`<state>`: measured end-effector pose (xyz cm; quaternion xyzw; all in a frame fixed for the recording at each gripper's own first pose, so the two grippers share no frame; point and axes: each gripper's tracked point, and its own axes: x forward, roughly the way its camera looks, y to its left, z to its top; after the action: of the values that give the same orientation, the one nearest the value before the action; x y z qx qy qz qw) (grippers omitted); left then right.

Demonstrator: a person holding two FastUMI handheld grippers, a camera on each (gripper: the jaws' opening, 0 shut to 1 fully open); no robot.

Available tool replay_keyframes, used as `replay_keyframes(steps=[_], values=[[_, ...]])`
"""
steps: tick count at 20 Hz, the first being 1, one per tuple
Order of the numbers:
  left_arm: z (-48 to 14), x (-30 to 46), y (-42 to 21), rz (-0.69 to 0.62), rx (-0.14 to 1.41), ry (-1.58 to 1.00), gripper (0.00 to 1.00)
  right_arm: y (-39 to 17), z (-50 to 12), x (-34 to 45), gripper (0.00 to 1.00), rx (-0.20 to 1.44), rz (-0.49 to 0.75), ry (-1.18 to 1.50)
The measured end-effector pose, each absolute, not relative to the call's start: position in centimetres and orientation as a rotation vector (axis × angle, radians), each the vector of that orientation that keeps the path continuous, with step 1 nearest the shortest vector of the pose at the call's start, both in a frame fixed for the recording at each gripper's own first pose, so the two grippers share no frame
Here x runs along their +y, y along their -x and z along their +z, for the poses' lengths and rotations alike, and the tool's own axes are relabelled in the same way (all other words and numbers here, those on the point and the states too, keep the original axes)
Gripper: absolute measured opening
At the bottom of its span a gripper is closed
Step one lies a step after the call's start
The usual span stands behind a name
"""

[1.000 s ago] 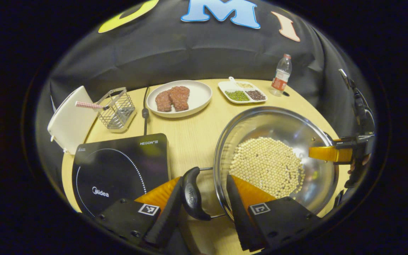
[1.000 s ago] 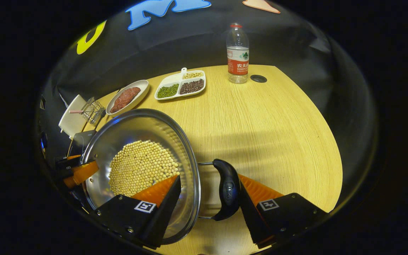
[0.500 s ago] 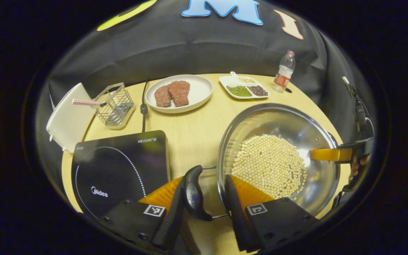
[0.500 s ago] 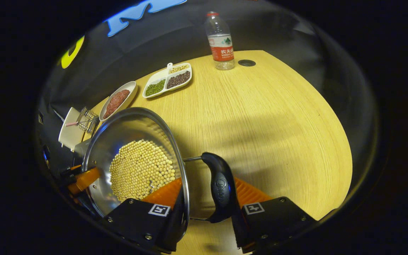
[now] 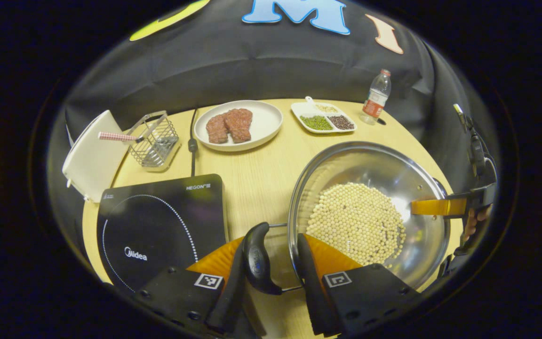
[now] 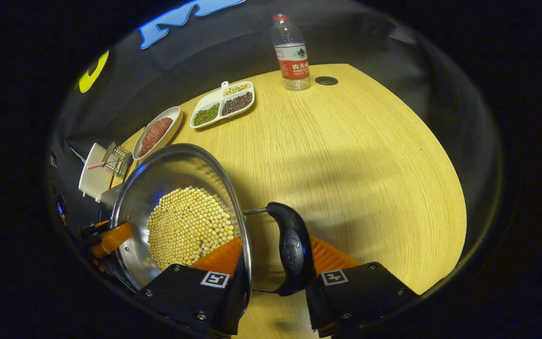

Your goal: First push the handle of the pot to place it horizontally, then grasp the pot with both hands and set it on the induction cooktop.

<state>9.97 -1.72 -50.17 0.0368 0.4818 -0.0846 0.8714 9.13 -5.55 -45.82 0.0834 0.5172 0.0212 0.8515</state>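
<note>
A wide, shiny steel pot (image 5: 393, 183) holding a bed of pale round beans (image 5: 355, 221) sits on the light wooden counter (image 6: 346, 155), just to the right of the flat black induction cooktop (image 5: 158, 221) and apart from it. The left claw (image 5: 271, 278) is closed down around the pot's near side: one finger lies outside the black loop handle (image 5: 256, 256), the other reaches over the rim against the inner wall, so handle and rim are pinched between them. On the opposite side the right claw (image 6: 271, 278) has the same narrow hold, one finger inside the pot, the other pressed behind the second black loop handle (image 6: 292, 249). Both handles lie level, sticking straight out. Farther back stand a white plate of brown meat (image 5: 238, 125), a white divided dish of grains (image 5: 323, 120), a clear plastic bottle (image 6: 292, 54) and a wire basket (image 5: 154, 141).
</note>
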Motion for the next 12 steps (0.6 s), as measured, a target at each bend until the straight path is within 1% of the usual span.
replay_keyframes(steps=[3,4,8,9,10,11,12], values=[[-48.2,-1.4,-9.7,-0.181,0.989,-0.073,0.6,-9.2,-44.9,-6.1,0.56,1.075,0.053,-0.174],[-47.6,-1.2,-9.7,-0.183,0.985,-0.071,0.64,-9.2,-44.7,-6.3,0.55,1.073,0.053,-0.173],[-44.8,-0.2,-9.2,-0.185,0.965,-0.072,0.64,-9.2,-44.8,-6.5,0.55,1.054,0.062,-0.179],[-44.0,0.3,-9.1,-0.183,0.962,-0.073,0.67,-8.9,-45.0,-6.5,0.55,1.053,0.064,-0.183],[-43.3,0.8,-8.9,-0.182,0.959,-0.075,0.6,-8.7,-45.0,-6.7,0.55,1.05,0.066,-0.187],[-42.6,1.2,-8.7,-0.18,0.957,-0.074,0.64,-8.7,-45.0,-6.9,0.55,1.049,0.069,-0.188],[-41.9,1.8,-8.5,-0.179,0.953,-0.071,0.64,-8.7,-45.0,-7.1,0.55,1.048,0.071,-0.19]])
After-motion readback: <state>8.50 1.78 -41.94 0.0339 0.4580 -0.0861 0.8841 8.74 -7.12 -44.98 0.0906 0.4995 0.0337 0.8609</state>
